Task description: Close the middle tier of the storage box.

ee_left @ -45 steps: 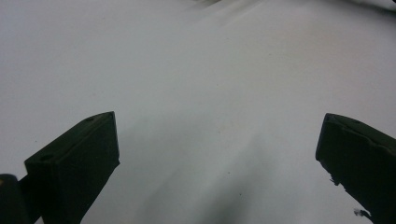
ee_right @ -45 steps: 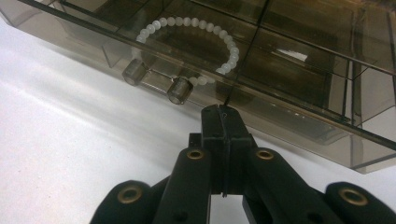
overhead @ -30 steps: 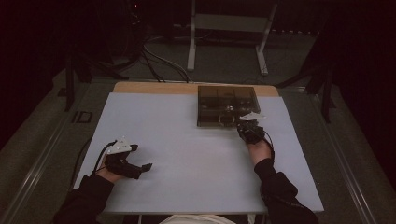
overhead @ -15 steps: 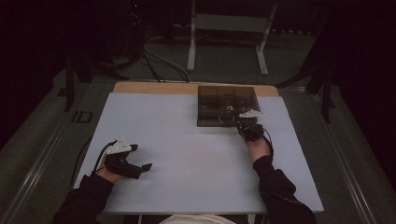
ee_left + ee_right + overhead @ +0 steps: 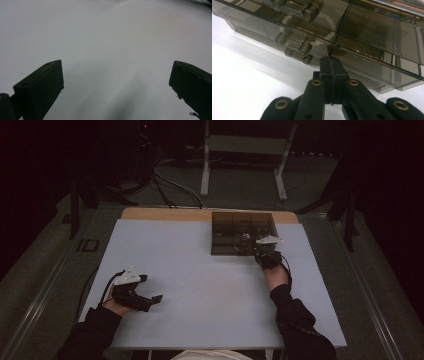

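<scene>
1. Right gripper point(image 5: 331, 67) had its jaws pressed together, nothing between them as far as I could tell, tip right up against the near wall of the smoky compartment box point(image 5: 372, 57).
2. Just ahead and left of that tip sat the latch point(image 5: 295, 45), with white beads point(image 5: 327, 21) inside.
3. Looked like the opening step; next move probably needs the tip on that latch.
4. Left gripper point(image 5: 134, 292) was spread wide on the white table point(image 5: 200, 285), well away.

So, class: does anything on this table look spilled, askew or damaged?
Nothing stands out. The smoky box sits square at the table's far edge, white beads visible through its wall. The right gripper, jaws together, is at its front wall. The left gripper is open over bare table.
</scene>
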The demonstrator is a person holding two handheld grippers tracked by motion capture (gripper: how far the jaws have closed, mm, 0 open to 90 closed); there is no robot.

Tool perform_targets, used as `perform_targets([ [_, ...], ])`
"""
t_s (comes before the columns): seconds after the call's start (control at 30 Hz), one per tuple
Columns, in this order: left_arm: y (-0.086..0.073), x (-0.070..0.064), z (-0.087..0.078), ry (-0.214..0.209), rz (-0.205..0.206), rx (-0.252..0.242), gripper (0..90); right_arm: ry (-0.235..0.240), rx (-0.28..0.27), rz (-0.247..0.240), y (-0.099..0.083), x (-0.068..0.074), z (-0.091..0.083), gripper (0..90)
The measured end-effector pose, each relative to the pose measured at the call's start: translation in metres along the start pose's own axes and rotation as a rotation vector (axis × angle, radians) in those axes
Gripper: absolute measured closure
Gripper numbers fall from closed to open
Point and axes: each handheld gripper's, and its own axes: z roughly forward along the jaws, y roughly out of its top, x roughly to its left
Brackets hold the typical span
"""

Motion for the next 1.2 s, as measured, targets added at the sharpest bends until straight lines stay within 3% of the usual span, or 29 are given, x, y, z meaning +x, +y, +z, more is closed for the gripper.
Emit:
perform_targets([
  [0.73, -0.0005, 0.0006, -0.0001, -0.002, -0.003, -0.004, 0.9, 0.012, 0.001, 0.003, 0.0076, 0.0016, 0.0084, 90.0],
  [1.2, -0.0008, 0.0008, 0.0002, -0.002, -0.005, -0.003, 0.9, 0.014, 0.004, 0.018, 0.0050, 0.0008, 0.0044, 90.0],
])
